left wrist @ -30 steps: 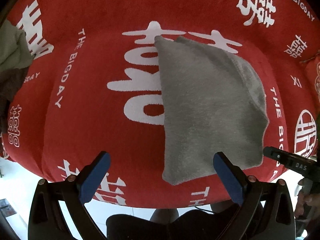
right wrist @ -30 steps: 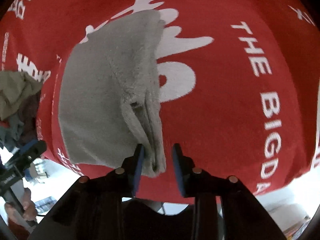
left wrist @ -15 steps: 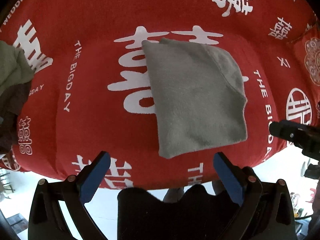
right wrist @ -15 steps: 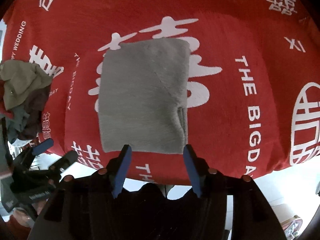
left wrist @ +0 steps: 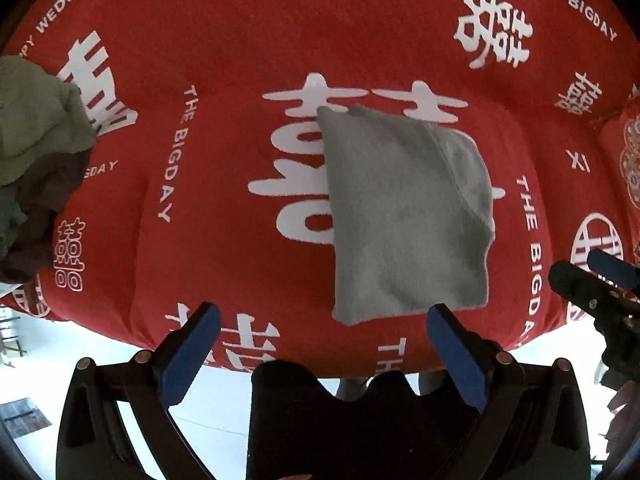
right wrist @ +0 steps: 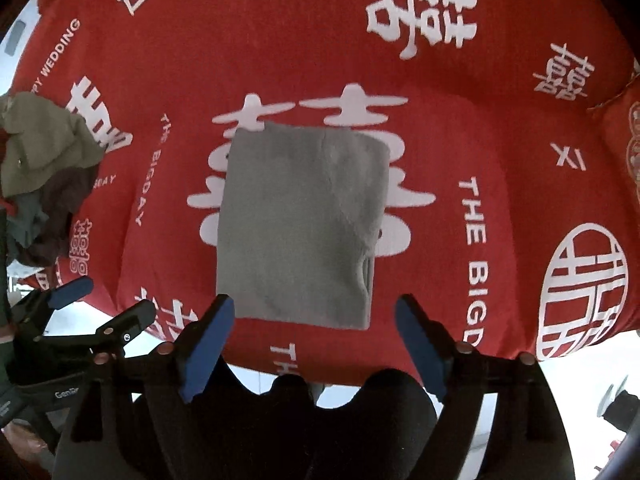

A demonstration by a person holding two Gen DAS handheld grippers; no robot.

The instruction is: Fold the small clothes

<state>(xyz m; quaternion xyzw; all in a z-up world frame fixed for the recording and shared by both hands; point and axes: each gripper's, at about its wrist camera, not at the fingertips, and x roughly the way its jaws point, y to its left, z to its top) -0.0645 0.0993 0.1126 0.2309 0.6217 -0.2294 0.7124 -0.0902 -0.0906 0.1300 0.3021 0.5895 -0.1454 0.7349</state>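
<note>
A grey garment (left wrist: pixel 404 220) lies folded into a rectangle on the red cushion (left wrist: pixel 224 184) with white lettering; it also shows in the right wrist view (right wrist: pixel 300 224). My left gripper (left wrist: pixel 320 344) is open and empty, held back from the garment's near edge. My right gripper (right wrist: pixel 316 336) is open and empty, just short of the same near edge. Each gripper shows in the other's view, the right one (left wrist: pixel 592 284) at the right and the left one (right wrist: pixel 92 308) at the lower left.
A pile of loose clothes, olive green on top of dark brown and teal (left wrist: pixel 36 168), sits at the cushion's left edge, also in the right wrist view (right wrist: pixel 44 172). A second red cushion (left wrist: pixel 624 160) adjoins at the far right. Pale floor (left wrist: pixel 100 344) lies below the front edge.
My right gripper has let go of the grey garment's edge, opened wide and pulled back. My left gripper has also drawn back, staying open. The garment now lies flat.
</note>
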